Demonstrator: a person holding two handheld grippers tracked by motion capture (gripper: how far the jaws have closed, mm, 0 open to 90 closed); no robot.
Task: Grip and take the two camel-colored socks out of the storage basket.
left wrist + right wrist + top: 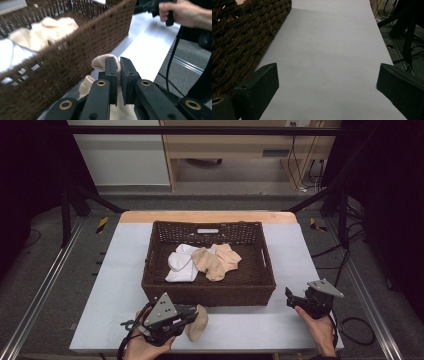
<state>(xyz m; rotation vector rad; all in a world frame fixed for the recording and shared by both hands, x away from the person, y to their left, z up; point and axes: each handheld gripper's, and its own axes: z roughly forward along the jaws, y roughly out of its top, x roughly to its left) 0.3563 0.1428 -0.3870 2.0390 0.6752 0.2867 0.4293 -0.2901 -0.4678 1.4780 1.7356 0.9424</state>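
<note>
At the near edge of the tabletop [250, 330], just in front of the brown wicker basket [208, 296], a beige sock [196, 322] was held by the left tool [186, 316], whose jaws were clenched on the fabric. Seen along those jaws in the left gripper view, the left tool [118, 65] was pinched tight on a fold of the sock [102, 62], with more of the cloth bunched beneath them close against the outer wall of the basket [75, 57]. The sock itself was seen lying on the pale tabletop beside the basket's front wall, outside it. Toward the near right corner, well apart from the sock, the right tool [295, 299] was held in the person's hand with nothing between its jaws; in the right gripper view its two black jaws were spread wide over bare tabletop [329, 57], the basket's woven side [239, 42] being visible at the left. Farther back, inside the basket, a white sock [181, 264] and a pair of beige socks [218, 260] were seen lying together on its floor, touching one another.
</note>
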